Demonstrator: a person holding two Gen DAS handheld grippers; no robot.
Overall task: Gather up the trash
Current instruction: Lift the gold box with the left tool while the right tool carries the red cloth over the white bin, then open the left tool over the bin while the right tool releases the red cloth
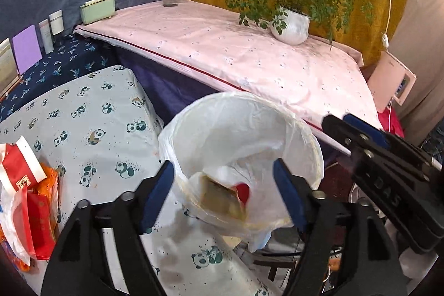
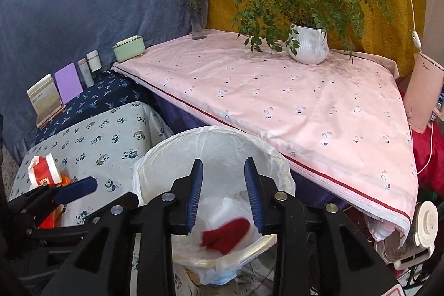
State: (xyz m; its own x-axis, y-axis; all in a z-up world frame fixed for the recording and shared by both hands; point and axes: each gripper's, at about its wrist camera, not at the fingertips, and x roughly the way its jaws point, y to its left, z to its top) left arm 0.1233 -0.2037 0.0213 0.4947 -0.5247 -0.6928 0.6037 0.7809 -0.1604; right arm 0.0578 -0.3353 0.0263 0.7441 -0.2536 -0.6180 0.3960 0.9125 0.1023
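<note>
Ahead of the grippers, a pink sheet (image 2: 305, 107) is covering the higher surface, and a white plant pot (image 2: 308, 47), a glass vase of flowers (image 2: 198, 18) and a pale green box (image 2: 129, 47) are standing along its far edge. To the left, a panda-print cloth (image 1: 91, 129) is lying over a lower surface, with a red and white packet (image 1: 19, 168) and an orange bag (image 1: 48, 179) resting at its near left end. Beyond it, a dark blue patterned cloth (image 2: 111, 96) is carrying a purple card (image 2: 68, 82), two small bottles (image 2: 90, 67) and a cream card in a stand (image 2: 44, 99), all leaning or standing against the grey backdrop.

Showing black angular frames on left gripper (image 1: 223, 190) and right gripper (image 2: 223, 193), blue ribbed pads (image 2: 195, 196), silver round screws.
</note>
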